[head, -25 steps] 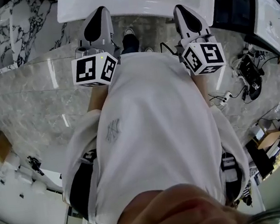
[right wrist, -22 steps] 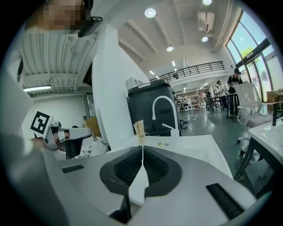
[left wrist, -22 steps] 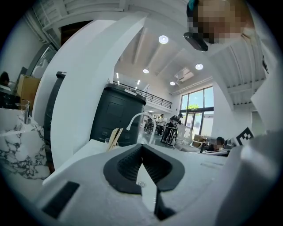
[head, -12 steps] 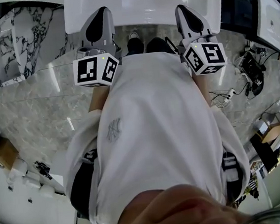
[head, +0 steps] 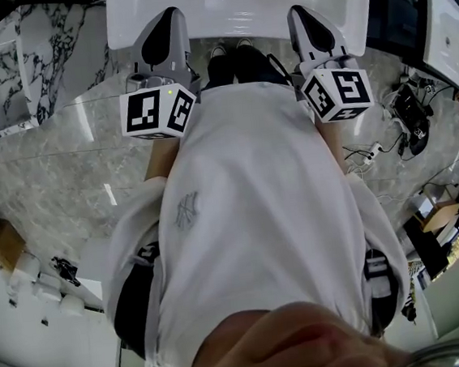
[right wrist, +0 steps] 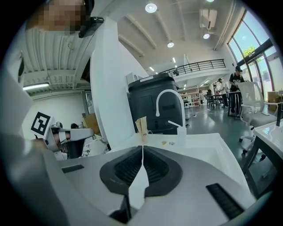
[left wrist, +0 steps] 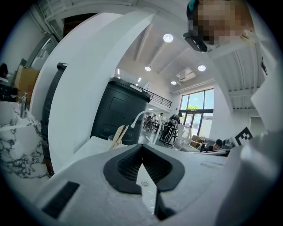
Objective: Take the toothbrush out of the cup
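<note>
The left gripper (left wrist: 142,146) has its jaws pressed fully together with nothing between them. The right gripper (right wrist: 142,147) is the same: pads meeting, holding and touching nothing. Both are held side by side in front of the person's white shirt (head: 257,216) and point towards a white sink (right wrist: 208,145). The toothbrush (left wrist: 119,133), in a pale wrapper, stands in a clear cup (left wrist: 111,139) on the sink's far rim. It is just beside the curved white tap (right wrist: 181,112) and well apart from both grippers.
</note>
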Action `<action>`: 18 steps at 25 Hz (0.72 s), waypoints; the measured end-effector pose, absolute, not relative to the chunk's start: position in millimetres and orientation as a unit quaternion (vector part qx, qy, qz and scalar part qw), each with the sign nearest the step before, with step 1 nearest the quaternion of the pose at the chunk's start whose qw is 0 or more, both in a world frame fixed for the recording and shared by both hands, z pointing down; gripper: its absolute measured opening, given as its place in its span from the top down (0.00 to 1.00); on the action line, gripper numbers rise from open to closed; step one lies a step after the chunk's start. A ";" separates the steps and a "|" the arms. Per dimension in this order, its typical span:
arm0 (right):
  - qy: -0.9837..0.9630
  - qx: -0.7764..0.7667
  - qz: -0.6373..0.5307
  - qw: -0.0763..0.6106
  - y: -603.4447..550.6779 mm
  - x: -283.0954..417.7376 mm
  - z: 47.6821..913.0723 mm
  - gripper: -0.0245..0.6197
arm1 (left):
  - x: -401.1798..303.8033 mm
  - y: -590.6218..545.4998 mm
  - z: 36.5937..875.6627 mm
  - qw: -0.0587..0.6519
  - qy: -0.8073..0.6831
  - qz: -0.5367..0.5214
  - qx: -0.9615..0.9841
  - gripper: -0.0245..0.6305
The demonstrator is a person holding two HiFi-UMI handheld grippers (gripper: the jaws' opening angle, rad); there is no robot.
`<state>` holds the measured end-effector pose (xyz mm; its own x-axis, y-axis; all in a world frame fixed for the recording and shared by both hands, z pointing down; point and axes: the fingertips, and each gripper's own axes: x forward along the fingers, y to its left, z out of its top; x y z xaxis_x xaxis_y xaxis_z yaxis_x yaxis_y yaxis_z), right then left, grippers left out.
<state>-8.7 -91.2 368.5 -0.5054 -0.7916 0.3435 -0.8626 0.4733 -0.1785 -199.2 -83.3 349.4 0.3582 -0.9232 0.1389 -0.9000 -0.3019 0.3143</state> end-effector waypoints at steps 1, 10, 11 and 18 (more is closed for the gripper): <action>-0.853 0.484 0.166 0.108 -93.0 -9.8 369.3 0.94 | -200.5 -84.6 350.3 0.172 -0.567 -0.034 0.804 0.94; -0.865 0.458 0.175 0.109 -122.3 -12.5 370.9 0.94 | -200.3 -107.9 347.9 0.173 -0.592 -0.034 0.786 0.94; -0.867 0.455 0.175 0.107 -127.3 -11.8 369.5 0.94 | -199.4 -111.9 344.9 0.171 -0.596 -0.035 0.784 0.94; -0.875 0.440 0.176 0.097 -159.2 -4.5 366.5 0.94 | -192.0 -139.2 337.4 0.159 -0.612 -0.032 0.774 0.94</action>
<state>-4.5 -159.2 366.5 -0.5942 -0.7357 0.3251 -0.8042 0.5510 -0.2228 -192.0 -139.2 337.4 0.2496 -0.9574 0.1449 -0.9373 -0.2013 0.2844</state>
